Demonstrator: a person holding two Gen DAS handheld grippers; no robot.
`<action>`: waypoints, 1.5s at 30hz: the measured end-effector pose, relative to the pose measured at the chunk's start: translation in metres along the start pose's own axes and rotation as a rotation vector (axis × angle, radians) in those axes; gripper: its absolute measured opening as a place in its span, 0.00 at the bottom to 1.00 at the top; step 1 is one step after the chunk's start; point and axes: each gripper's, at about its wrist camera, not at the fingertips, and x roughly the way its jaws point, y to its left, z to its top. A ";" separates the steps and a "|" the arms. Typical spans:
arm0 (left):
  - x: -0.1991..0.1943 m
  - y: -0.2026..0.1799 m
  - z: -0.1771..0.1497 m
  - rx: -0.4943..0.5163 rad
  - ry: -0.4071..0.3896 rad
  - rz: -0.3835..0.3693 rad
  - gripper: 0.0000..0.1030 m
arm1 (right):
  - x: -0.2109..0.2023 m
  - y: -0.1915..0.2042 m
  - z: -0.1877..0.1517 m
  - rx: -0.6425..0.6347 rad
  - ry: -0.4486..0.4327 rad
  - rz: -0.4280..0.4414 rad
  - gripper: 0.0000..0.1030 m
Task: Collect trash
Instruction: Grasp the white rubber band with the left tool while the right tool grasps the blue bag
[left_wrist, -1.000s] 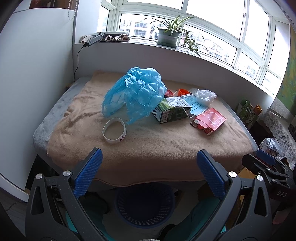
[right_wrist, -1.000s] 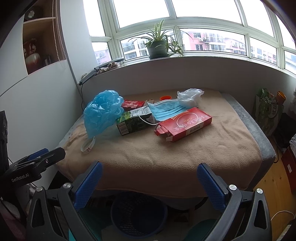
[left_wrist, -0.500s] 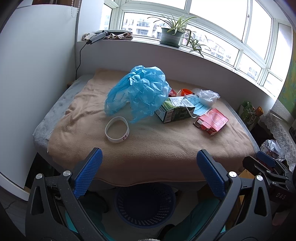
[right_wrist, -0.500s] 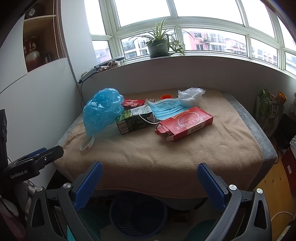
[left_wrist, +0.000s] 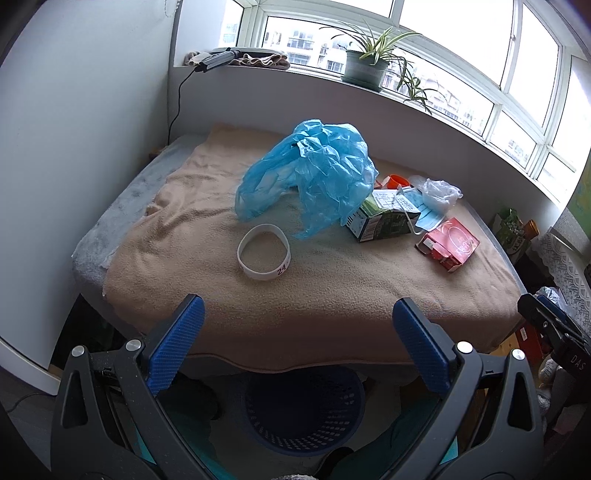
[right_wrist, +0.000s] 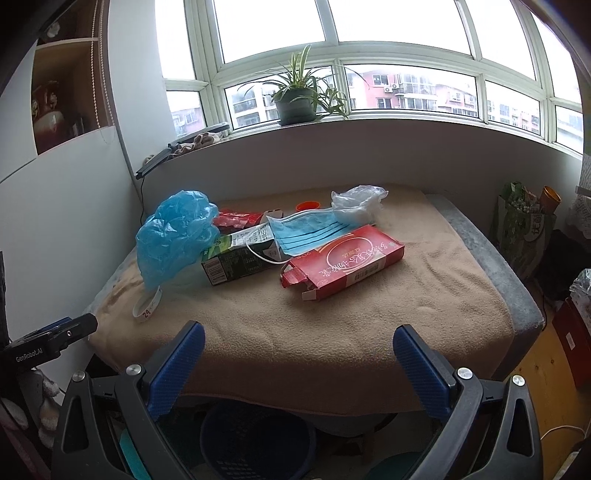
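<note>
Left wrist view: left gripper (left_wrist: 297, 334) fingers spread, empty, near white ring (left_wrist: 263, 256) and blue bag (left_wrist: 314, 177). Right gripper (right_wrist: 299, 356) fingers spread, facing red box (right_wrist: 345, 260).

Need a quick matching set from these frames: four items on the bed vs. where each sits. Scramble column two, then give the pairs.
Items:
1. blue bag
2. white ring
3. face mask
4. red box

Places:
A. draped over the green carton
B. rightmost of the four, flap open
C. alone, nearest the left gripper
D. crumpled, behind the ring

Pairs: 1-D, 2-C, 3-A, 4-B
</note>
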 end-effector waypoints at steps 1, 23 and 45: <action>0.003 0.004 0.000 -0.004 0.000 0.005 1.00 | 0.002 -0.001 0.004 -0.003 0.003 0.002 1.00; 0.103 0.058 0.037 -0.066 0.166 -0.088 0.48 | 0.093 0.085 0.092 -0.131 0.052 0.245 0.93; 0.147 0.065 0.047 -0.087 0.189 -0.117 0.24 | 0.201 0.141 0.107 -0.094 0.230 0.262 0.82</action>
